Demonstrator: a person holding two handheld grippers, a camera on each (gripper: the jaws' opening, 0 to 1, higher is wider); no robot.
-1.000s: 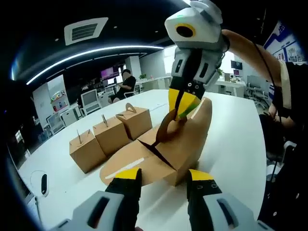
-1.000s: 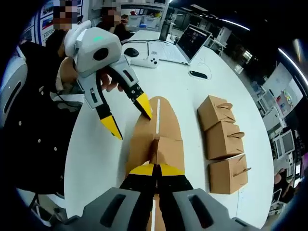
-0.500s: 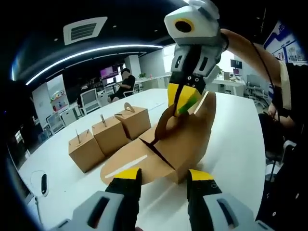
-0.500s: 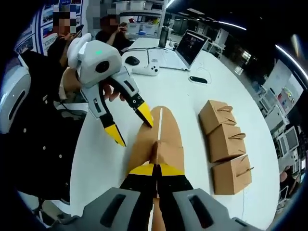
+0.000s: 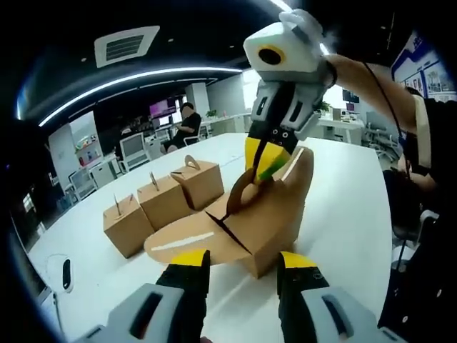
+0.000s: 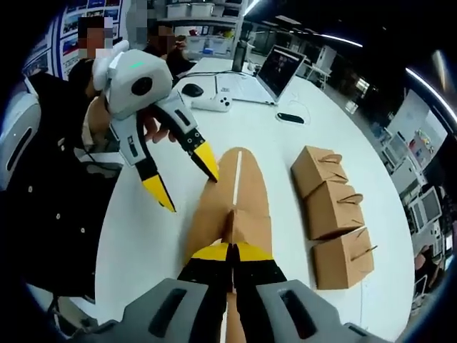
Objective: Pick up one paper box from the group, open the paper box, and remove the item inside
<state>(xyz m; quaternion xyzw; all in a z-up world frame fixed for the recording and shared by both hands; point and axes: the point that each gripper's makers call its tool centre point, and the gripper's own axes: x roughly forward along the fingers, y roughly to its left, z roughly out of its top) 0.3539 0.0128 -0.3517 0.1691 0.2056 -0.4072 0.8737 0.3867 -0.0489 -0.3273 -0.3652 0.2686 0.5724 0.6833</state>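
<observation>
In the left gripper view, three closed boxes (image 5: 158, 202) with handles stand in a row on the white table (image 5: 343, 214), off to the left of the left gripper (image 5: 243, 264) and further out. That gripper's yellow-tipped jaws stand apart with nothing between them. Just ahead of them lies the opened box (image 5: 250, 221), its flaps spread wide. The right gripper (image 5: 265, 158) comes down from above onto the box's curved handle flap, its jaws pinched together on it.

In the right gripper view, the left gripper (image 6: 182, 179) hangs to the left and ahead of the right gripper (image 6: 230, 251), jaws spread, one tip close over the edge of the opened box (image 6: 235, 207). The right gripper's own jaws are pressed together on the upright handle flap at the box's middle. To the right, well apart from the jaws, sit the three closed boxes (image 6: 332, 214). Further ahead on the table (image 6: 143, 236) stand a laptop (image 6: 275, 68), a mouse (image 6: 193, 90) and a game controller (image 6: 214, 103).
</observation>
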